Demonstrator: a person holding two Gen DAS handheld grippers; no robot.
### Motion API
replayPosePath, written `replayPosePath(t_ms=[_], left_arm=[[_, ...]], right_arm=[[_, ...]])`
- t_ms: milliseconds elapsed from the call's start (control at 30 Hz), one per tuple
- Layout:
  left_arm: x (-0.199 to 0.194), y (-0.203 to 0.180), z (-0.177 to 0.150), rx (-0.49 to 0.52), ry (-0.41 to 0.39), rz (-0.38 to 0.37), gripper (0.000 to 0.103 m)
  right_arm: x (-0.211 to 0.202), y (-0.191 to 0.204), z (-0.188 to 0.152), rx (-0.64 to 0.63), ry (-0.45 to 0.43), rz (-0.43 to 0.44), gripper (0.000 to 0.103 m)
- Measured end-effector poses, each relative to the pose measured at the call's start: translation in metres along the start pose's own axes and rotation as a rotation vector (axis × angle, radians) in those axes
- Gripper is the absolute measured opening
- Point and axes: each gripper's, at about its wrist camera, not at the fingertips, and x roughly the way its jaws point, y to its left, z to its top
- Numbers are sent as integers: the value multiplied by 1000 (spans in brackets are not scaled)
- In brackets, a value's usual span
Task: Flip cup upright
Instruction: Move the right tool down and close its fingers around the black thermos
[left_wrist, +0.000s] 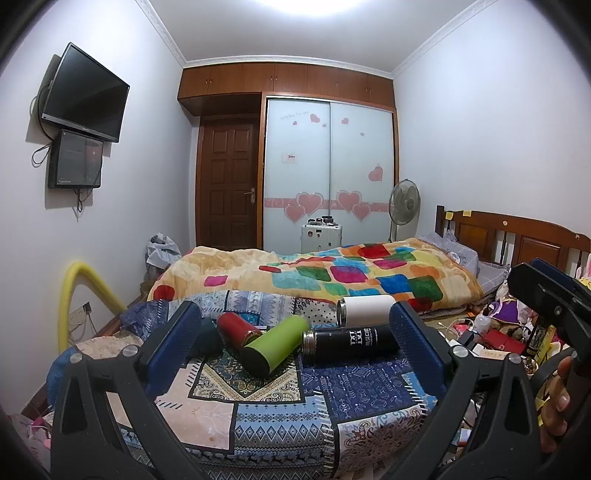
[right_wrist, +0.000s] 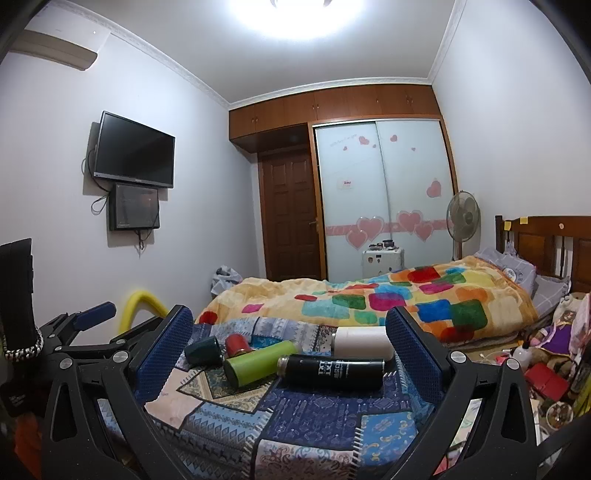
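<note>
Several cups lie on their sides on a patterned cloth (left_wrist: 280, 417) (right_wrist: 295, 417): a green cup (left_wrist: 275, 345) (right_wrist: 258, 362), a black cup with white lettering (left_wrist: 349, 341) (right_wrist: 330, 371), a white cup (left_wrist: 365, 309) (right_wrist: 364, 341), a red cup (left_wrist: 236, 328) (right_wrist: 237, 344) and a dark teal cup (left_wrist: 208, 338) (right_wrist: 202, 350). My left gripper (left_wrist: 295, 350) is open and empty, short of the cups. My right gripper (right_wrist: 291, 354) is open and empty, short of the cups. The right gripper also shows at the right edge of the left wrist view (left_wrist: 546, 299).
A bed with a colourful blanket (left_wrist: 332, 273) lies behind the cloth. Clutter (left_wrist: 495, 332) sits to the right. A yellow foam tube (left_wrist: 79, 288) curves at the left wall. A door, wardrobe, fan and wall screens are farther back.
</note>
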Motion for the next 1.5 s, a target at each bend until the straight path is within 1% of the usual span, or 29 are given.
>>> replayPosePath(t_ms=[133, 233, 367, 467, 600, 700, 800, 933, 1100, 1200, 1367, 1500], left_arm=[[8, -1, -2, 3, 0, -17, 103], [20, -1, -5, 4, 16, -26, 103], [41, -2, -9, 6, 48, -30, 103], [61, 1, -13, -17, 72, -32, 103], [92, 1, -22, -20, 120, -38, 103], [112, -1, -28, -9, 150, -43, 103], [131, -3, -35, 1, 177, -49, 103], [149, -7, -42, 6, 203, -68, 103], [165, -14, -50, 27, 223, -75, 103], [175, -16, -56, 38, 239, -76, 103], [185, -13, -66, 37, 263, -80, 103], [191, -10, -74, 18, 280, -81, 103]], right_arm=[[4, -6, -4, 5, 5, -6, 103], [13, -13, -8, -3, 23, -20, 103], [33, -29, -15, -29, 85, -24, 103], [56, -45, -20, -72, 144, -26, 103], [91, -64, -27, -164, 226, -63, 103], [112, -76, -35, -229, 269, -67, 103], [134, -84, -42, -266, 330, 4, 103], [168, -83, -51, -343, 412, 97, 103], [221, -81, -67, -417, 582, 197, 103], [241, -80, -77, -452, 660, 253, 103], [269, -83, -88, -477, 787, 316, 103], [282, -82, -94, -489, 878, 353, 97]])
